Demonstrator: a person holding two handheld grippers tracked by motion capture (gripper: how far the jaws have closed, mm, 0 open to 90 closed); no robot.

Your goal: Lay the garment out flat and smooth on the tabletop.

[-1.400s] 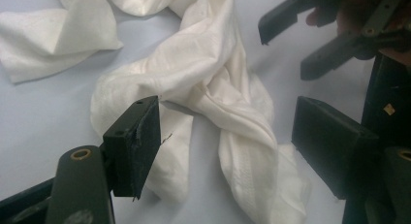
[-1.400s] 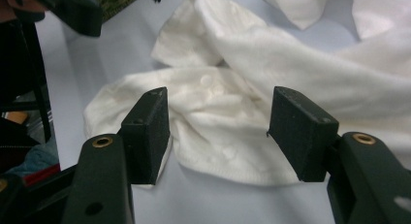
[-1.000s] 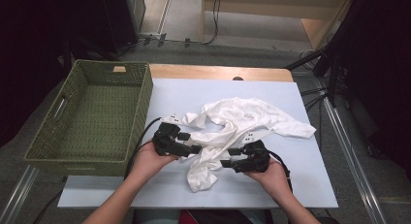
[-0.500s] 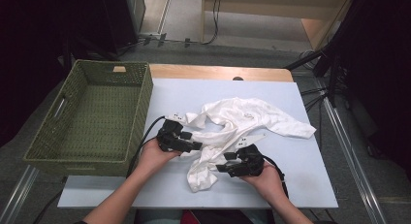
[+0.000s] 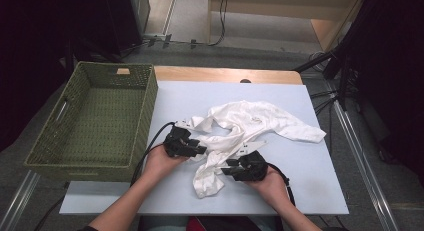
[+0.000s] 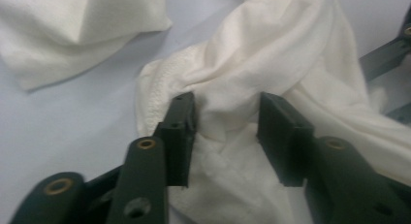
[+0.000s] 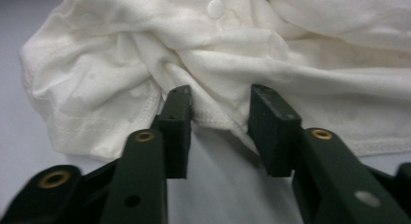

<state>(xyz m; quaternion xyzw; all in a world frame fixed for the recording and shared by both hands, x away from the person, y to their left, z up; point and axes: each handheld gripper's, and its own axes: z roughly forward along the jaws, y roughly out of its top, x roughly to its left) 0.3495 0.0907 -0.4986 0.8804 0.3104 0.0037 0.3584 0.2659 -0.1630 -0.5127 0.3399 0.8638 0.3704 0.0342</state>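
Observation:
A crumpled white garment lies on the pale blue table top. My left gripper rests at its left side. In the left gripper view the jaws straddle a bunched fold of the cloth; they have just been closing and still stand apart. My right gripper points at the garment's lower part. In the right gripper view its jaws have also just been closing, half apart around the stitched hem of the cloth, with bare table showing between them.
A green woven basket stands at the table's left, with nothing in it. A black cable trails from each gripper. A wooden strip runs along the table's far edge. A small white button sits on the cloth.
The left gripper has sunk a little onto the garment's left side. The right hand has shifted slightly left toward the cloth's lower part. The garment lies as before.

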